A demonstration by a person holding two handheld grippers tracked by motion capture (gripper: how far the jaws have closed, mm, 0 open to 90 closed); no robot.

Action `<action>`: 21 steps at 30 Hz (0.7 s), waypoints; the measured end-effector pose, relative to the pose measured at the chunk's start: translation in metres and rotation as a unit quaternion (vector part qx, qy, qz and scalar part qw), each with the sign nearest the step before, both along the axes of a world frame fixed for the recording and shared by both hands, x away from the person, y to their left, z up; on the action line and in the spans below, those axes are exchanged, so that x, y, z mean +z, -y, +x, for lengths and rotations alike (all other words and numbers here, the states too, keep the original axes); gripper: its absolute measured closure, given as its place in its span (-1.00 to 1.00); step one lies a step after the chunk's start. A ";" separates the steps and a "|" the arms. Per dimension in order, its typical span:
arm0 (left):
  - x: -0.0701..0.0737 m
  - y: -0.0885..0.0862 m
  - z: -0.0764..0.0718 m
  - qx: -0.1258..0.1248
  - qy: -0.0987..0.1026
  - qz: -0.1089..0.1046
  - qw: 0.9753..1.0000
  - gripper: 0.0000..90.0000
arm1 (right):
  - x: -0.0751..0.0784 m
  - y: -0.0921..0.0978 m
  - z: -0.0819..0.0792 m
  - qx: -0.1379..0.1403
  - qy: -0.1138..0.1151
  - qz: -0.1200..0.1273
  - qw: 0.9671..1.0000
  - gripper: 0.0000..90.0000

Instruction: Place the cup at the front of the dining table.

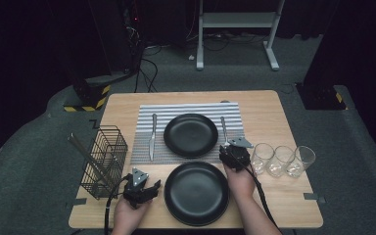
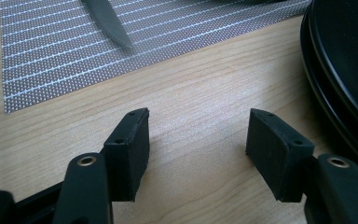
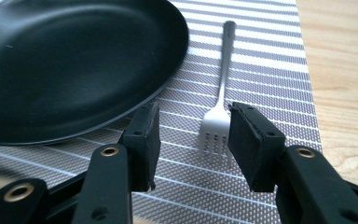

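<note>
Hovering over the mat, the right gripper has its jaws apart astride the fork tines, seemingly not touching. Fork lies just beside the far plate. Left gripper, jaws wide and empty, sits above bare bench beside the near plate.

Wire basket, knife, three glasses

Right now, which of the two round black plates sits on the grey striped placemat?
The far round black plate sits on the grey striped placemat, between the knife and fork. The near round black plate rests on bare wooden table.
</note>
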State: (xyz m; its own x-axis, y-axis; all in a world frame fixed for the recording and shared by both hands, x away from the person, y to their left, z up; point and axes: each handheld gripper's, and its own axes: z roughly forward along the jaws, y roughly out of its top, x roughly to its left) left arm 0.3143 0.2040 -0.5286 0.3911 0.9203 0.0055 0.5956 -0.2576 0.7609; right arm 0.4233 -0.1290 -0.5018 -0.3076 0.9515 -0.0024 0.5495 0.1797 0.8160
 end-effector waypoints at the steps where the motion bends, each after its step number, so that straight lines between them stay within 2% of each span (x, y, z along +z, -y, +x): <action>1: 0.000 0.000 0.000 0.000 0.000 0.000 1.000 -0.12 | 0.001 0.000 -0.002 0.002 0.003 0.001 1.000 0.16; 8: 0.000 0.000 0.000 0.007 0.000 0.001 1.000 -0.12 | 0.015 -0.001 -0.019 0.027 0.033 0.013 0.999 0.12; 13: 0.000 -0.001 0.000 0.016 -0.001 0.002 1.000 -0.13 | 0.021 0.003 -0.032 0.045 0.045 0.027 0.998 0.09; 18: 0.000 -0.001 0.001 0.020 -0.002 0.000 1.000 -0.15 | 0.024 0.009 -0.042 0.059 0.058 0.029 0.996 0.08; 21: 0.000 -0.003 0.002 0.018 -0.005 -0.012 1.000 -0.19 | 0.026 0.014 -0.049 0.062 0.066 0.031 0.995 0.13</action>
State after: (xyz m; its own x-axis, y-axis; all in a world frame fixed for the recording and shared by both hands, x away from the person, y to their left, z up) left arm 0.3160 0.2071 -0.5286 0.3583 0.9334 -0.0199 0.6117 -0.2186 0.7603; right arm 0.3744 -0.1433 -0.4761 -0.4228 0.9062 0.0074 0.4141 0.1860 0.8910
